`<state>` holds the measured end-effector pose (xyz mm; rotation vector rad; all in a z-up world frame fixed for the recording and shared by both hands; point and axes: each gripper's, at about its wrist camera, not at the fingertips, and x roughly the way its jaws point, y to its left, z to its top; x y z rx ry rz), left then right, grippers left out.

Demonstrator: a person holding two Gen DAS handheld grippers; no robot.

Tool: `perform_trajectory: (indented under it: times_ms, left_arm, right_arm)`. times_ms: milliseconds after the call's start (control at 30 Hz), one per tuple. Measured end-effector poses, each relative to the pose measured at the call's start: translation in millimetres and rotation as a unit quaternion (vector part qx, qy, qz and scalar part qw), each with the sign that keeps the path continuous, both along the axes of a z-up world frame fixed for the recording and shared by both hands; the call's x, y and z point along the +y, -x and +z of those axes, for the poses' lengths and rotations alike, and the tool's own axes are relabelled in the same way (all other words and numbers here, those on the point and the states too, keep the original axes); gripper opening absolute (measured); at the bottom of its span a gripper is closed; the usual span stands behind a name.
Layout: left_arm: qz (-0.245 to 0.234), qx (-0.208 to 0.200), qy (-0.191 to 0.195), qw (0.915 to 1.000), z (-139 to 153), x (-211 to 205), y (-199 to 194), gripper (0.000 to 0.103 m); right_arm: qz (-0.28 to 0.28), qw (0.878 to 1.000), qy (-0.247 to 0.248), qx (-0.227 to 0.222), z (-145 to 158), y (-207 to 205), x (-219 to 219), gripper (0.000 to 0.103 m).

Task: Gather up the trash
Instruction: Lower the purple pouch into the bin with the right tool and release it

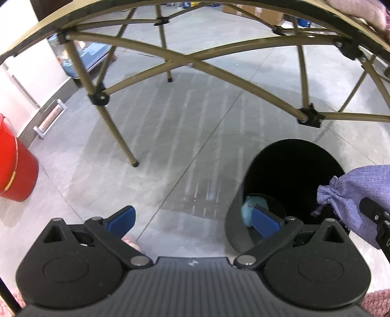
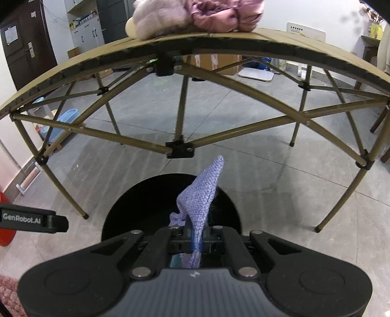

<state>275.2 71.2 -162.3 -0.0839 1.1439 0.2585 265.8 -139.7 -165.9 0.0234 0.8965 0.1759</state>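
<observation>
The right gripper [image 2: 195,240] is clenched on a lilac woven drawstring pouch [image 2: 203,195], its blue pads pinching the cloth low down so that the pouch stands up and out from the jaws. It hangs directly above the open mouth of a black bin [image 2: 136,207] on the grey tiled floor [image 2: 280,175], which suggests the pouch is being carried there to be dropped in as trash.

The left gripper [image 1: 192,218] is released, its blue pads spread wide with nothing between them. It points down at the floor just left of the bin; its right pad overlaps the bin's near rim in the picture. A small pale blue fuzzy object [image 1: 251,208] lies inside the bin near that rim, apparently already discarded.

Beyond both grippers stands a tan folding table [image 2: 219,41], seen from below its front edge, with crossed metal legs. Pink and pale cloth items [image 2: 195,17] sit near that front edge. A red bucket [image 1: 14,165] stands on the floor to the far left.
</observation>
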Motion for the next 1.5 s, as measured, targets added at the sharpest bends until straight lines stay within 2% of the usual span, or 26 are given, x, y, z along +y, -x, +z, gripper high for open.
perform_trajectory:
  times_ms: [400, 600, 1000, 1100, 1133, 1167, 1200, 1233, 1267, 1400, 1433, 1500]
  left_arm:
    - [0.035, 0.014, -0.01, 0.9992, -11, 38, 10, 0.103]
    - [0.038, 0.017, -0.015, 0.999, -12, 39, 13, 0.103]
    - [0.033, 0.02, -0.013, 0.9992, -14, 35, 10, 0.103]
    - [0.032, 0.021, -0.012, 0.9992, -15, 36, 9, 0.103]
    - [0.032, 0.021, -0.013, 0.9992, -15, 36, 9, 0.103]
    - [0.031, 0.021, -0.013, 0.9992, -15, 35, 9, 0.103]
    - [0.031, 0.021, -0.013, 0.9992, -15, 34, 9, 0.103]
    - [0.031, 0.022, -0.013, 0.9992, -15, 34, 9, 0.103]
    - [0.031, 0.022, -0.013, 0.9992, -15, 34, 9, 0.103]
    - [0.031, 0.022, -0.012, 0.9992, -16, 34, 8, 0.103]
    - [0.031, 0.022, -0.012, 0.9992, -16, 34, 8, 0.103]
    - [0.031, 0.023, -0.011, 0.9992, -16, 34, 8, 0.103]
  right_arm:
    - [0.017, 1.0, 0.004, 0.024, -19, -12, 37, 0.004]
    - [0.021, 0.999, 0.007, 0.038, -28, -18, 49, 0.003]
    - [0.011, 0.998, 0.004, 0.067, -40, -24, 46, 0.006]
    - [0.012, 0.997, 0.009, 0.07, -39, -24, 46, 0.018]
    - [0.011, 0.997, 0.01, 0.072, -40, -24, 46, 0.031]
    - [0.011, 0.997, 0.012, 0.076, -41, -25, 46, 0.049]
    - [0.011, 0.997, 0.015, 0.077, -41, -25, 46, 0.059]
    - [0.011, 0.997, 0.019, 0.079, -42, -25, 47, 0.078]
    - [0.011, 0.997, 0.021, 0.079, -42, -25, 47, 0.091]
    - [0.005, 0.997, 0.025, 0.077, -42, -25, 46, 0.098]
    - [0.003, 0.997, 0.026, 0.078, -43, -26, 45, 0.103]
    - [0.0, 0.996, 0.024, 0.083, -44, -27, 44, 0.103]
